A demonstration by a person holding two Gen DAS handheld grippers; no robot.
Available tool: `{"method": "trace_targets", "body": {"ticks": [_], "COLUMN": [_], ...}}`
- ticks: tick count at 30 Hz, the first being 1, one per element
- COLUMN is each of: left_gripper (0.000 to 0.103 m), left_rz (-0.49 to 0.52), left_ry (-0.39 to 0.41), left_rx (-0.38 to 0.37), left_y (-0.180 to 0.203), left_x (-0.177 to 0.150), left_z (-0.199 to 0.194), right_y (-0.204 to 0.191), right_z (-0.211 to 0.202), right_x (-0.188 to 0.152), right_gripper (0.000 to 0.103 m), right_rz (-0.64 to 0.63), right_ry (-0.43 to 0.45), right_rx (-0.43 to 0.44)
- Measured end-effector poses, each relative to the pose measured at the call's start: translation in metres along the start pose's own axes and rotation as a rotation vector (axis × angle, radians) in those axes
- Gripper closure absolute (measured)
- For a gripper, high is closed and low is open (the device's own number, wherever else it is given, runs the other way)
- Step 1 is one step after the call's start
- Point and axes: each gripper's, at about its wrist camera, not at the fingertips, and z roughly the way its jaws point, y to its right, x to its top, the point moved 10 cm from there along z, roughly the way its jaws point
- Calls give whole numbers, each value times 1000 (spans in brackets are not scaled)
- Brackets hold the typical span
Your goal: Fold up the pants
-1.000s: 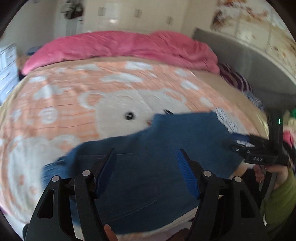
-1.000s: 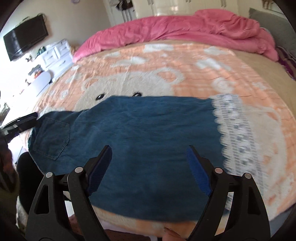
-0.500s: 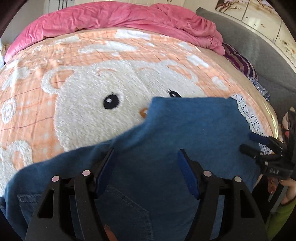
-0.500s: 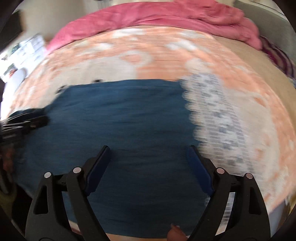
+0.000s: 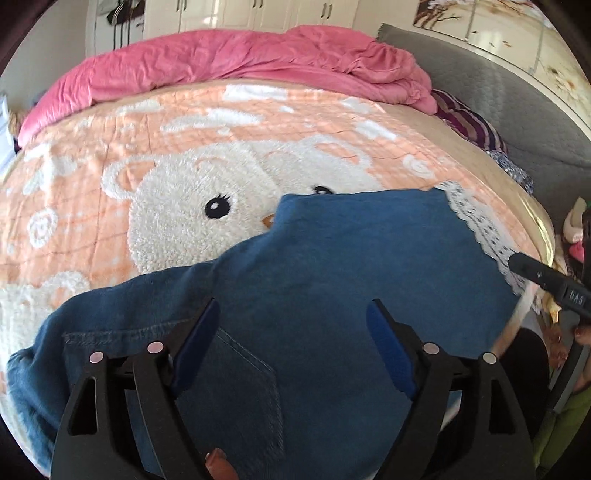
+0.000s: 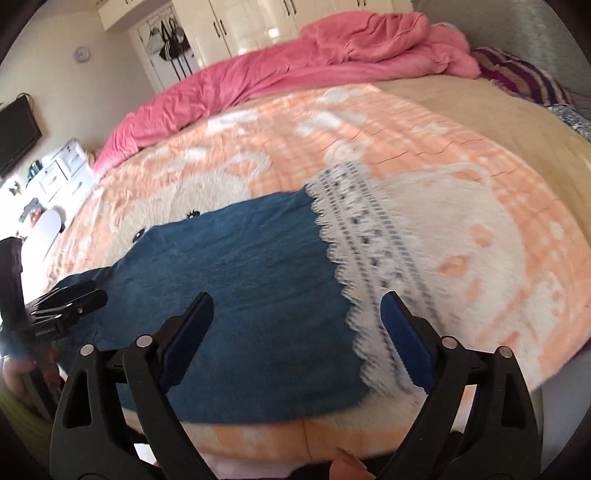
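We see the blue denim pants [image 5: 332,266] lying flat across the near edge of the bed, on the peach blanket [image 5: 110,184] with its white bear face, whose snout they partly cover. Their white lace cuff [image 6: 369,266] marks the leg end on the right side; the waist end, with a stitched back pocket [image 5: 240,373], lies at the left. Our left gripper [image 5: 291,332] hovers over the pocket area, its jaws having just been opening and now spread wide, with nothing pinched between the blue pads. Our right gripper [image 6: 297,321] hangs above the seam where denim meets lace, its jaws likewise having just been opening, wide apart and not pressing the cloth. Beyond the blanket, a crumpled pink duvet [image 5: 221,62] runs along the far side of the bed, and white wardrobe doors [image 6: 258,22] stand behind it.
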Motion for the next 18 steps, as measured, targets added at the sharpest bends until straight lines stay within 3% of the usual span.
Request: {"method": "trace_targets", "body": {"ticks": [4, 8, 18], "left_gripper": [11, 9, 5], "left_rz": [60, 115, 322], "left_ry": [36, 56, 34], "left_rx": [-4, -31, -45], "left_y": [21, 47, 129], "left_x": [4, 13, 39], "left_z": [-24, -37, -19], "right_y": [16, 33, 58], "right_z": [-24, -37, -43], "right_x": [-6, -17, -32], "right_gripper": [14, 13, 12], "right_rz": [-3, -18, 61], "right_ry": [35, 42, 35], "right_rx": [-35, -94, -64]}}
